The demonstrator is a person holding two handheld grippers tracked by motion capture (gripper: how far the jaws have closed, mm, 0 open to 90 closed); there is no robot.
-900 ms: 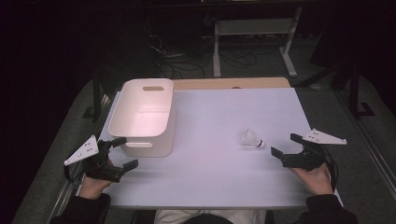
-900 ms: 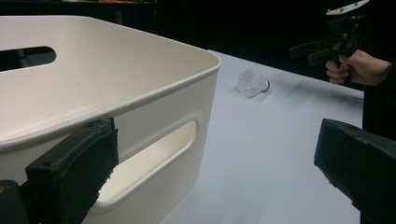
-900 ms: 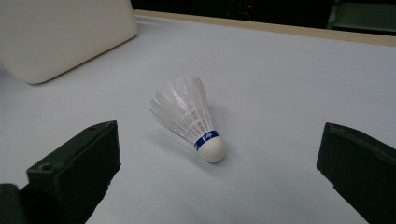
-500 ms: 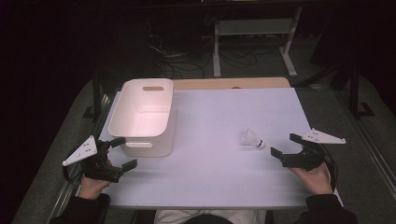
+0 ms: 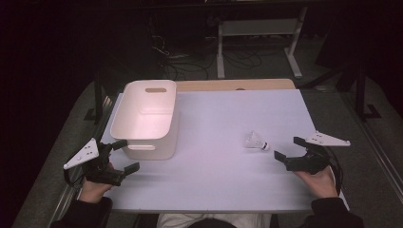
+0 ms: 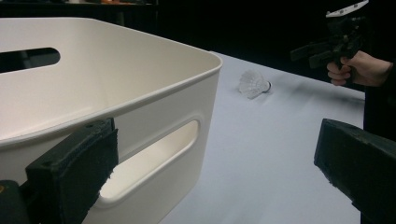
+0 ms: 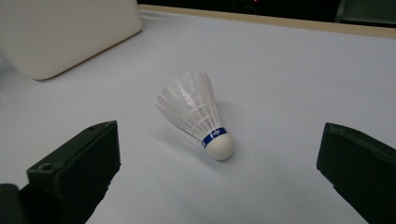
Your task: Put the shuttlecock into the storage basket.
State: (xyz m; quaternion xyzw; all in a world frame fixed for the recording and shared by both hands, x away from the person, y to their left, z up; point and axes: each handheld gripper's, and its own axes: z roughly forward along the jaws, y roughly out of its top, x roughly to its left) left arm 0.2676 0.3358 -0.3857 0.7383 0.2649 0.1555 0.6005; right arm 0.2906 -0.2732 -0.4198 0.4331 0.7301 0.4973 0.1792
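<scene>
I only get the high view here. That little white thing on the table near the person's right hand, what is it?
Observer: A shuttlecock, lying on its side. The right gripper view shows white feathers, a blue band and a rounded white cork tip.
Operator: Which way does the tip point?
Observer: Toward the right gripper, whose open jaws stand on either side of it without touching it.
Operator: And the white tub on the left, anything special about it?
Observer: The left gripper view shows a slot handle cut through the tub's near wall, just ahead of the open left gripper.
</scene>
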